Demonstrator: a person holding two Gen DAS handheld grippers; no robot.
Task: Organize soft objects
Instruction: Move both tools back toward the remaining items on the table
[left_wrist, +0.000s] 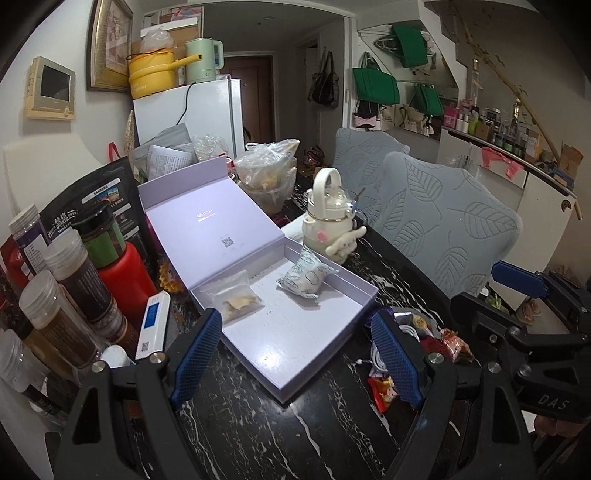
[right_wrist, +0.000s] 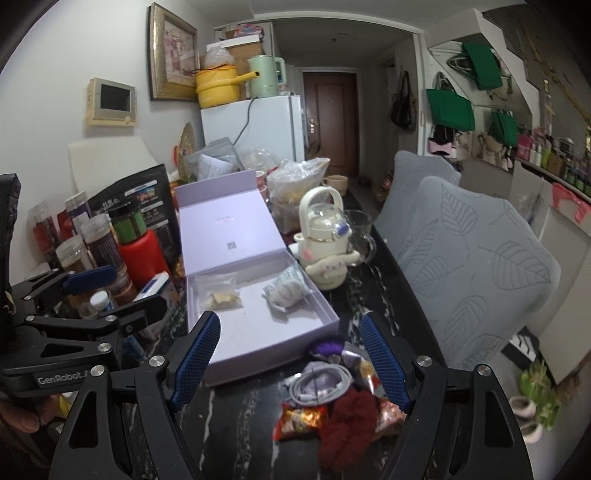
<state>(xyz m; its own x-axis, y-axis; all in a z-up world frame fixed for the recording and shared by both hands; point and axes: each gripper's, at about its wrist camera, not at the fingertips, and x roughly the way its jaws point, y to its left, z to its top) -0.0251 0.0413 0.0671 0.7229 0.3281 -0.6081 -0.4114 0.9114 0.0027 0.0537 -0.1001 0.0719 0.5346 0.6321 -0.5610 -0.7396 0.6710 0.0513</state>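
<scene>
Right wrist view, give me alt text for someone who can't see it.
An open right gripper hangs over a pile of soft items on a dark marble table, holding nothing. Behind the pile, an open lilac box holds a clear packet and a white pouch. The left gripper shows at the left edge.
</scene>
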